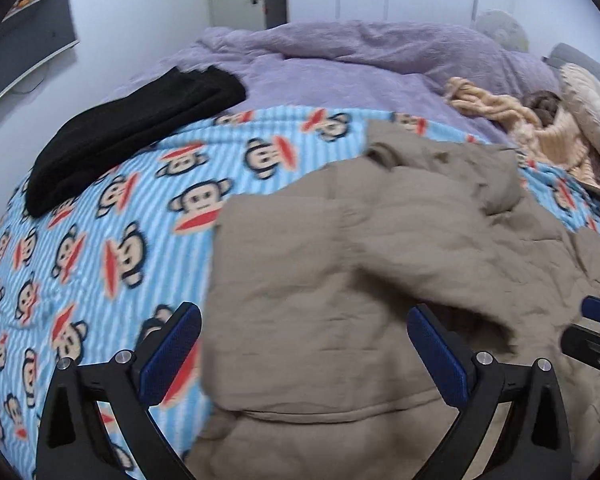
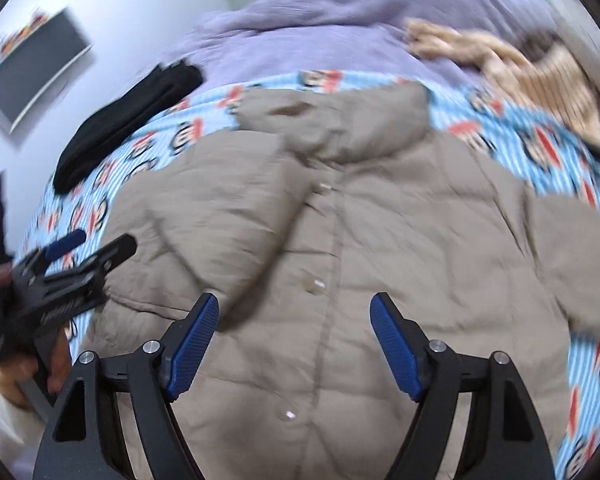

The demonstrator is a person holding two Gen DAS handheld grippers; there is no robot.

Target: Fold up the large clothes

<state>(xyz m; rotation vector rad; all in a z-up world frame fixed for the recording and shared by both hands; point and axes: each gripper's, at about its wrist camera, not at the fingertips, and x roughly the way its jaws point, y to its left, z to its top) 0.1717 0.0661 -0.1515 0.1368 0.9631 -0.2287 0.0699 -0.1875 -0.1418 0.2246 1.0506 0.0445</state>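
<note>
Jacket: tan puffer jacket (image 2: pixel 380 240) lying front-up on monkey-print blanket (image 1: pixel 100 240).
Left gripper (image 1: pixel 304 344): fingers spread wide, empty, above jacket.
Right gripper (image 2: pixel 294 334): fingers spread wide, empty.

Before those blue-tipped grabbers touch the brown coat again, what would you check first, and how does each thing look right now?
1. Left gripper open: ok, jaws wide apart, nothing held.
2. Right gripper open: ok, empty over the coat front.
3. Puffer coat lying front up: ok, snaps visible.
4. Sleeve folded across the front: ok on the left side; the other sleeve spreads outward: not ok.
5. Coat flat and smooth: not ok, rumpled.
6. Black garment away from the coat: ok, apart on the monkey-print blanket.
</note>
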